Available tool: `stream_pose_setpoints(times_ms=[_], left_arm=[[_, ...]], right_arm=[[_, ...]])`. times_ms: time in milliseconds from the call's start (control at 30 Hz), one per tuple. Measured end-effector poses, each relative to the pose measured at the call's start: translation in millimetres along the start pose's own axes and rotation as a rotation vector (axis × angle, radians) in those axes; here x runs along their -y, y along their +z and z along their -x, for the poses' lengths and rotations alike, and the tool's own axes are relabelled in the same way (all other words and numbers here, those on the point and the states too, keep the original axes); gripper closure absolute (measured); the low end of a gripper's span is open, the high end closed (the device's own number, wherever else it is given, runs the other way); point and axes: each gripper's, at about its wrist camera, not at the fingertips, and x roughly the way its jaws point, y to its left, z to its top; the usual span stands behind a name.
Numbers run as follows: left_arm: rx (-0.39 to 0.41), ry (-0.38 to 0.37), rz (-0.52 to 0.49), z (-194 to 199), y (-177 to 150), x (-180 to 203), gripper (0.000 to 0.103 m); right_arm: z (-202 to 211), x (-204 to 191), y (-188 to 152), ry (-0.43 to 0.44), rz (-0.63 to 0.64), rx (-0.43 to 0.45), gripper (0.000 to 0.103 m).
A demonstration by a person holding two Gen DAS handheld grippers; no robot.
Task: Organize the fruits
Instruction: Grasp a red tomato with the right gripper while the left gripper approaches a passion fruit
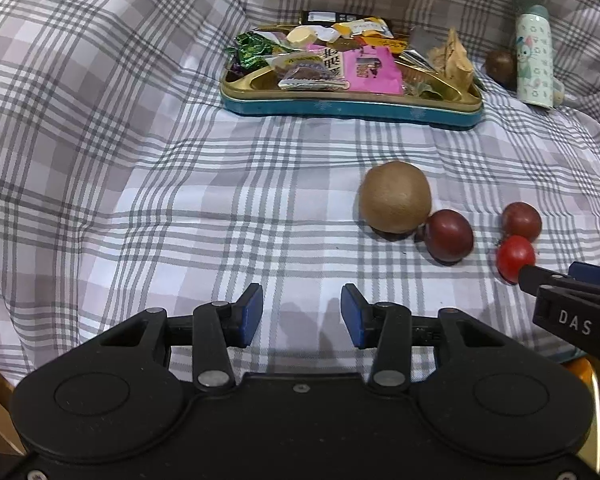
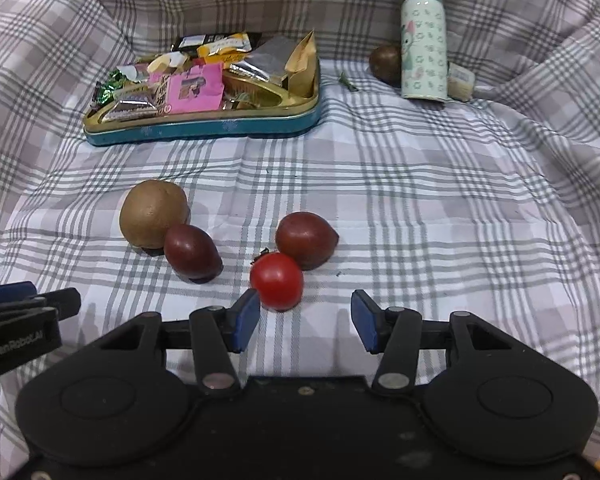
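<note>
- My right hand-held gripper (image 2: pixel 305 320) stands wide, nothing between the blue pads. The left pad (image 2: pixel 247 320) sits just beside the red tomato (image 2: pixel 276 280); I cannot tell if they touch.
- My left hand-held gripper (image 1: pixel 302 316) is also spread wide and holds nothing, over bare checked cloth (image 1: pixel 140 200) in the lower centre of its frame.
- In the left wrist view, the right gripper's tip enters at the lower right edge, overlapping the red tomato.
- Red tomato: round, no clear long axis; a small dark stem shows at its upper left in the right wrist view. It touches a dark red oval fruit (image 2: pixel 306 240) behind it, whose pointed end faces right, long axis roughly left-right.
- A second dark red oval fruit (image 2: pixel 192 254) lies left of centre, long axis running from upper left to lower right, against a brown kiwi (image 2: pixel 154 214).
- Upper left of the right wrist view: a teal and gold tin (image 2: pixel 228 126) full of snack packets.
- Upper right: a patterned bottle (image 2: pixel 424 48) upright, with another dark fruit (image 2: pixel 386 64) at its left.
</note>
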Motion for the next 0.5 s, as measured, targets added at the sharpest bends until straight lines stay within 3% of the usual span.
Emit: stream_pose_setpoints(times_ms=[500], left_arm=[[-0.013,0.003,0.003,-10.1,2.9,-3.7,0.051]], right_arm=[[-31.1,-13.8,6.6,-0.010,0.031,-0.049,0.050]])
